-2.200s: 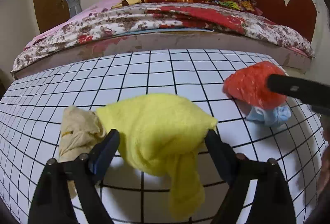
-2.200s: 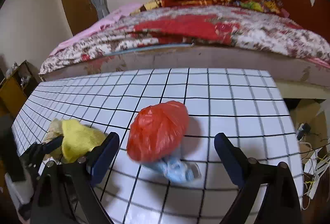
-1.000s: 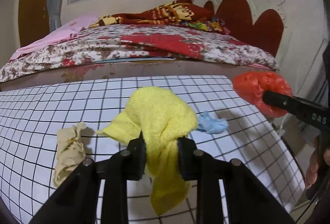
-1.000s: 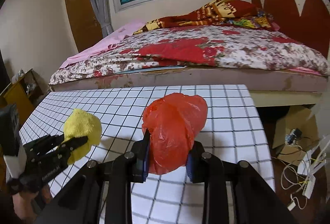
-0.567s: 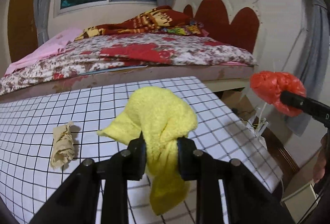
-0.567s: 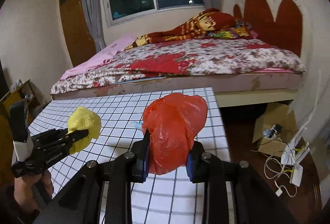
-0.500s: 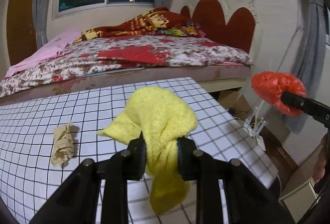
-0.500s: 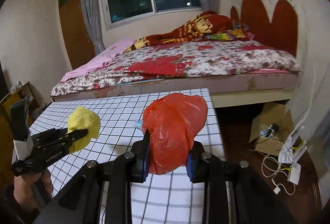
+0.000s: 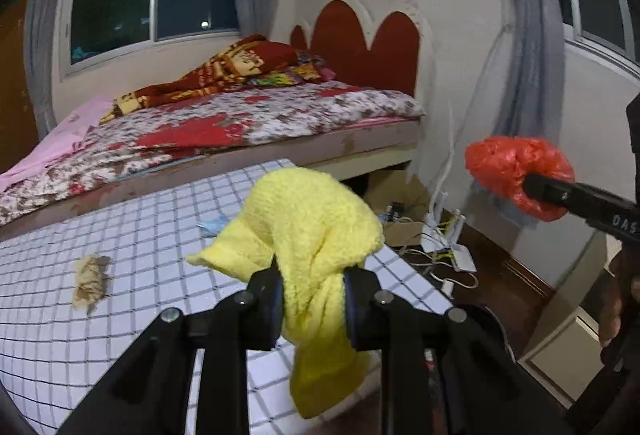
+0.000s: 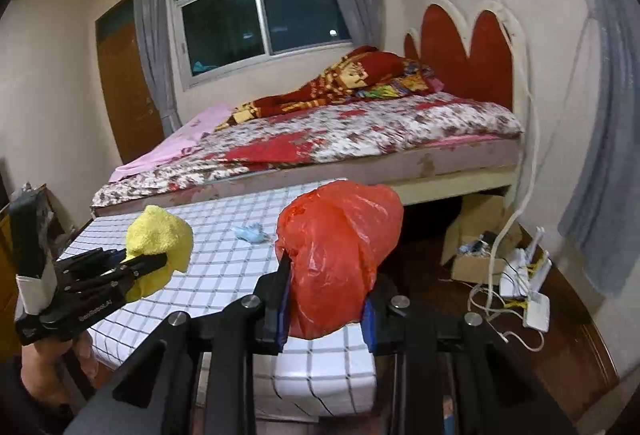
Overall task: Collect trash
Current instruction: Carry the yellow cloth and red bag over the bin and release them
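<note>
Both tools swung right past grid table (image 9: 120,315) edge; bed (image 10: 360,131) behind

Crumpled yellow cloth (image 9: 316,219), red bag (image 10: 340,255)

Both tools are matte black. The left gripper (image 9: 312,289) has 2 flat fingers (image 9: 267,291) on angled black linkage bars, each joint fixed by a round silver screw head. The right gripper (image 10: 325,309) is built the same way, with blue pads lining the inner faces of its fingers (image 10: 275,309). Seen from the side, each body carries faint white lettering. A white block sits behind the left one, above the person's hand (image 10: 56,367).
</note>
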Tool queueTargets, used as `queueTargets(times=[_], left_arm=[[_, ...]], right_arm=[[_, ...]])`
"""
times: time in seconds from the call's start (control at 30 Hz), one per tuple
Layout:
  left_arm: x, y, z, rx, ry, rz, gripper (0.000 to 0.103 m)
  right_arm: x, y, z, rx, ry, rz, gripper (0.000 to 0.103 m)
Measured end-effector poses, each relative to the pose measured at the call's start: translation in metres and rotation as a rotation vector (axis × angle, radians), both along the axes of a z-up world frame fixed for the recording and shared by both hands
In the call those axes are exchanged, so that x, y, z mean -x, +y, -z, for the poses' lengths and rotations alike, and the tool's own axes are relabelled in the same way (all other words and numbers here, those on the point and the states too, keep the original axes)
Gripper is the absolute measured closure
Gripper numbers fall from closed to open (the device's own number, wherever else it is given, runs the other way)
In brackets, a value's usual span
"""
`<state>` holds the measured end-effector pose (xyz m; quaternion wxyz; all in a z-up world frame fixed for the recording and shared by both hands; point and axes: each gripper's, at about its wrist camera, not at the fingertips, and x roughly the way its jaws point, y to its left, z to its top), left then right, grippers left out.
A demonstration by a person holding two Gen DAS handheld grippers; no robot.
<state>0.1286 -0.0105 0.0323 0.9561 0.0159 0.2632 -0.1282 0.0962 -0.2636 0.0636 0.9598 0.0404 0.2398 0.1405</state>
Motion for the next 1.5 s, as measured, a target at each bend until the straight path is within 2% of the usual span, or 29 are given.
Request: queueTargets(times=[0.57,0.8,1.17,1.37,1.5], left_arm=[[0.015,-0.1,0.027,-0.027,0.059,0.175,0.078],[0.02,-0.143,0.042,-0.031,0.092,0.262,0.078],[0.031,-0.198,0.092,-0.041,0.216,0.364,0.078],[0.028,-0.213,0.122,-0.039,0.289,0.371,0.078],[0.016,-0.215,0.142,-0.007,0.353,0.343,0.078]], right_arm=[[0.038,-0.095,0.047,-0.036,0.063,0.145,0.074],[0.057,-0.135,0.076,-0.042,0.123,0.198,0.074],[0.061,-0.17,0.13,0.002,0.271,0.258,0.074],[0.048,-0.183,0.163,0.001,0.357,0.27,0.073],[0.038,-0.182,0.181,0.0,0.402,0.262,0.073]])
